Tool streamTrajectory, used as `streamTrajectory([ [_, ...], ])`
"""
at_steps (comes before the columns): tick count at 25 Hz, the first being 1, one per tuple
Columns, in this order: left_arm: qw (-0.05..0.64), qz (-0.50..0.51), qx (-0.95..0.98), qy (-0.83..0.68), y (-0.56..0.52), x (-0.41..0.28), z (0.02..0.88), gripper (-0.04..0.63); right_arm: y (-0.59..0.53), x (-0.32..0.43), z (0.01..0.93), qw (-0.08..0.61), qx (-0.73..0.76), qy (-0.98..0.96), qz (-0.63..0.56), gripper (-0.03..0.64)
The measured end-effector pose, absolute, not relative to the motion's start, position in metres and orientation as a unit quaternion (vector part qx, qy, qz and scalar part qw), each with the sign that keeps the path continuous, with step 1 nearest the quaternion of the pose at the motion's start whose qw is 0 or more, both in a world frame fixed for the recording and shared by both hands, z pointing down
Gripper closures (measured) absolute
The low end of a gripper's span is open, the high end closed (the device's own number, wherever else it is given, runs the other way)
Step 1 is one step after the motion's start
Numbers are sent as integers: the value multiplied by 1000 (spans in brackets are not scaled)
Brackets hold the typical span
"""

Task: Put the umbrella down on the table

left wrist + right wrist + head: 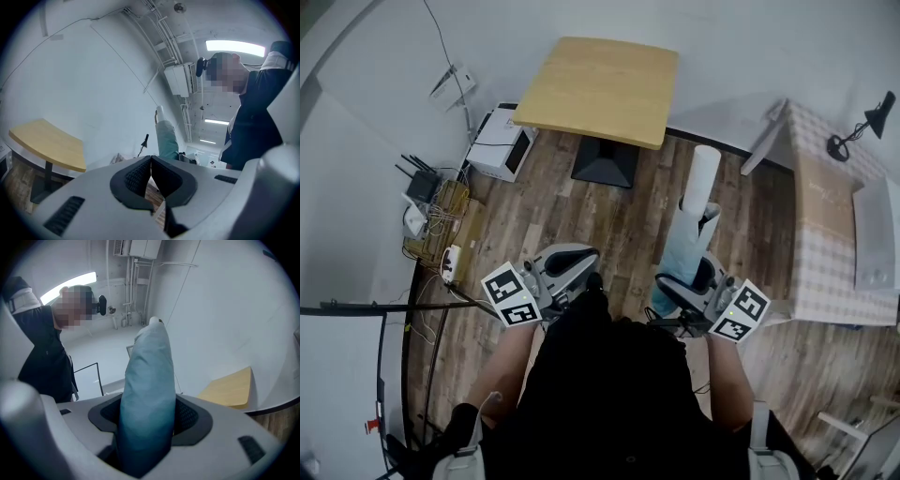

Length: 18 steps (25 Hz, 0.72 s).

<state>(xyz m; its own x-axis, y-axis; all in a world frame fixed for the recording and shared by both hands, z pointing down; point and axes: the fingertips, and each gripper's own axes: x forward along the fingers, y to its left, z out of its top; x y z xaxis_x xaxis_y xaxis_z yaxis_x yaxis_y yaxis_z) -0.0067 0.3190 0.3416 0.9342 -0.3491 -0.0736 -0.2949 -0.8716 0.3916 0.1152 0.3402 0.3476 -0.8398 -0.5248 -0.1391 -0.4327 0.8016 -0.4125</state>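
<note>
A wood-plank floor (609, 216) fills the middle of the head view. At 10 o'clock a white box-shaped appliance (500, 142) stands on it against the white wall. At 9 o'clock a black router (422, 185) with antennas sits beside a wooden crate (441, 225) full of tangled cables, with a white power strip (450, 261) just below. At 2 o'clock a black desk lamp (862, 127) stands on a checked cloth (811, 244), and a flat white tray (874, 234) lies at 3 o'clock. In the left gripper view, a wall-mounted air conditioner (180, 78) hangs at 1 o'clock, left of a lit ceiling light (234, 46).
</note>
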Motion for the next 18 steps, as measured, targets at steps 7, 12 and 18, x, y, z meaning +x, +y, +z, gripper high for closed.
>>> streamTrajectory([
  [7, 179, -90, 966, -161, 245, -35, 331, 580, 270, 91, 336, 115, -260, 941, -181, 324],
  [12, 172, -94, 970, -145, 202, -54, 326, 580, 227, 69, 324, 124, -266, 939, -177, 324],
  [18, 184, -102, 969, -128, 151, -84, 338, 580, 182, 41, 322, 120, -293, 933, -169, 324],
])
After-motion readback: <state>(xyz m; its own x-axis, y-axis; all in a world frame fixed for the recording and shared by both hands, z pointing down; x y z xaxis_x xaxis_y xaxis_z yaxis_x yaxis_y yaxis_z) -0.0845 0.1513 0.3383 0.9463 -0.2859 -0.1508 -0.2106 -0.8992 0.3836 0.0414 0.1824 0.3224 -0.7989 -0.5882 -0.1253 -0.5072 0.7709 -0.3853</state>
